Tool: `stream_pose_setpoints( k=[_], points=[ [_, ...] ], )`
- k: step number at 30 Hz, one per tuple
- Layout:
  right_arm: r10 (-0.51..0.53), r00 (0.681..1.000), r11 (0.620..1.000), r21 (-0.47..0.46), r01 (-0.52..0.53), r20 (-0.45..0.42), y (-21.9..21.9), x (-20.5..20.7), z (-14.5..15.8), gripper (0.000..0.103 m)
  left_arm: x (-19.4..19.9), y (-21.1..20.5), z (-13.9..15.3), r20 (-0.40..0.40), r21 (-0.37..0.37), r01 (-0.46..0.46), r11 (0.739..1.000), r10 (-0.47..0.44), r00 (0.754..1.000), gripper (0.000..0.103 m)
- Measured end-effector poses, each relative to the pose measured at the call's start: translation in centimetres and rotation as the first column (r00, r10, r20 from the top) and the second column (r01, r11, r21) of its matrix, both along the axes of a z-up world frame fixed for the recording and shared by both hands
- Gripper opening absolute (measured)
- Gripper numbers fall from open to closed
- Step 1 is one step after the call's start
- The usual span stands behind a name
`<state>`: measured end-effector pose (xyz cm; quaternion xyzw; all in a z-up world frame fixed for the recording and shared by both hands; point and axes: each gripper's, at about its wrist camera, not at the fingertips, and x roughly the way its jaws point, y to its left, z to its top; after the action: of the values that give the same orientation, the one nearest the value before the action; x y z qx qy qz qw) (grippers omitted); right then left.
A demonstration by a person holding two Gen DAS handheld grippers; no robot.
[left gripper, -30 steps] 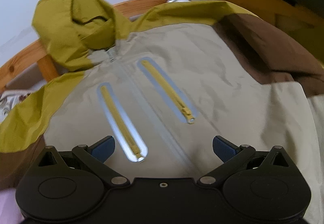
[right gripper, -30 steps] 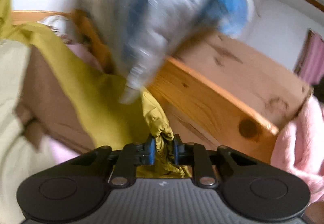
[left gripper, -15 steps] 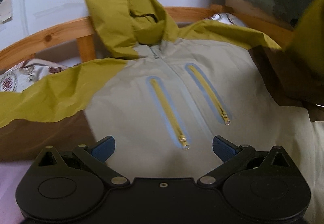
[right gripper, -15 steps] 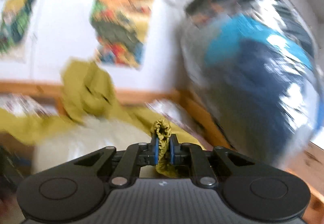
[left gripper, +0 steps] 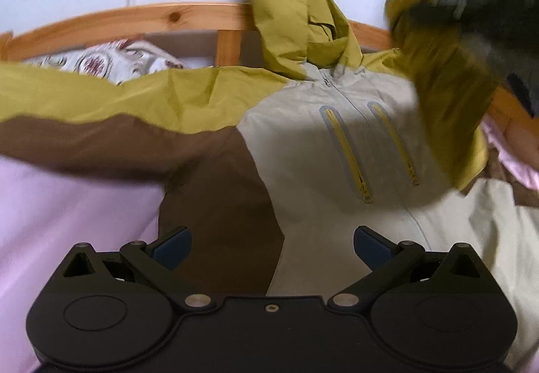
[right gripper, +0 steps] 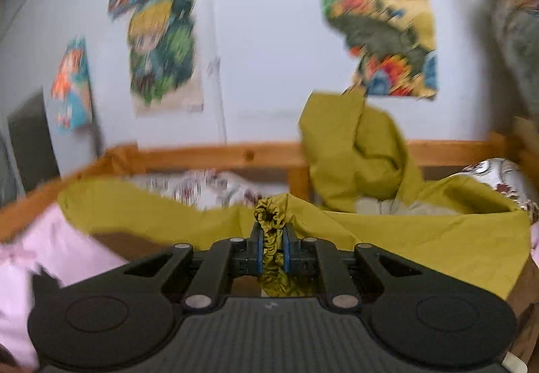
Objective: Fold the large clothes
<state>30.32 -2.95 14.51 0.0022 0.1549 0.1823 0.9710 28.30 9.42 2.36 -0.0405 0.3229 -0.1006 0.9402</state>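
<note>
One large jacket (left gripper: 330,150) lies front-up on the bed, spread over the pink sheet (left gripper: 67,211): pale beige chest panel, brown side and lower sleeve, mustard-yellow shoulders. Its hood (left gripper: 289,19) is propped against the wooden bed rail (left gripper: 134,19) at the far side. Two yellow chest zippers (left gripper: 350,154) run slantwise down the beige front, either side of the closed centre zip. One sleeve (left gripper: 111,117) stretches flat toward the left of the left wrist view, yellow above, brown below. The other sleeve is lifted off the bed and hangs, blurred, over the right part of the chest, casting a shadow on the beige. Right gripper (right gripper: 273,246) has the bunched yellow cuff (right gripper: 269,221) of that sleeve pinched between its blue pads (right gripper: 257,250), fabric crumpled above and below the pads; the jaws are narrow and easing apart slightly, cloth between them. Left gripper (left gripper: 271,246) hovers above the jacket's lower left side, jaws spread wide, nothing between them, blue pads well apart. Beyond the jacket, a patterned pillow (left gripper: 111,59) sits against the rail. Behind that, a white wall (right gripper: 262,46) carries several colourful posters (right gripper: 161,46), blurred in the right wrist view.
</note>
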Motion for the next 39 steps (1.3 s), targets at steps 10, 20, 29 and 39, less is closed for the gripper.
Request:
stream_pose_setpoints(
  k=[10, 20, 29, 39],
  points=[
    [-0.010, 0.996, 0.998, -0.065, 0.005, -0.085, -5.3, -2.2, -4.3, 0.063, 0.3, -0.6, -0.4, 0.052, -0.161, 0.106, 0.981, -0.099, 0.994, 0.102],
    [-0.376, 0.917, 0.926, -0.024, 0.376, -0.131, -19.6, 4.4, -3.9, 0.061, 6.5, -4.7, -3.4, -0.078, -0.091, 0.030, 0.995, -0.037, 0.996, 0.091],
    [-0.503, 0.818, 0.835, 0.090, 0.543, -0.279, -26.7, 15.2, -4.5, 0.033, 8.1, -5.9, -4.8, -0.143, -0.143, 0.032, 0.989, -0.052, 0.988, 0.019],
    [-0.547, 0.836, 0.792, -0.294, 0.534, 0.047, -21.0, 15.4, -0.7, 0.002, 3.2, -5.1, -1.0, 0.062, -0.246, 0.123, 0.961, -0.111, 0.992, 0.004]
  ],
)
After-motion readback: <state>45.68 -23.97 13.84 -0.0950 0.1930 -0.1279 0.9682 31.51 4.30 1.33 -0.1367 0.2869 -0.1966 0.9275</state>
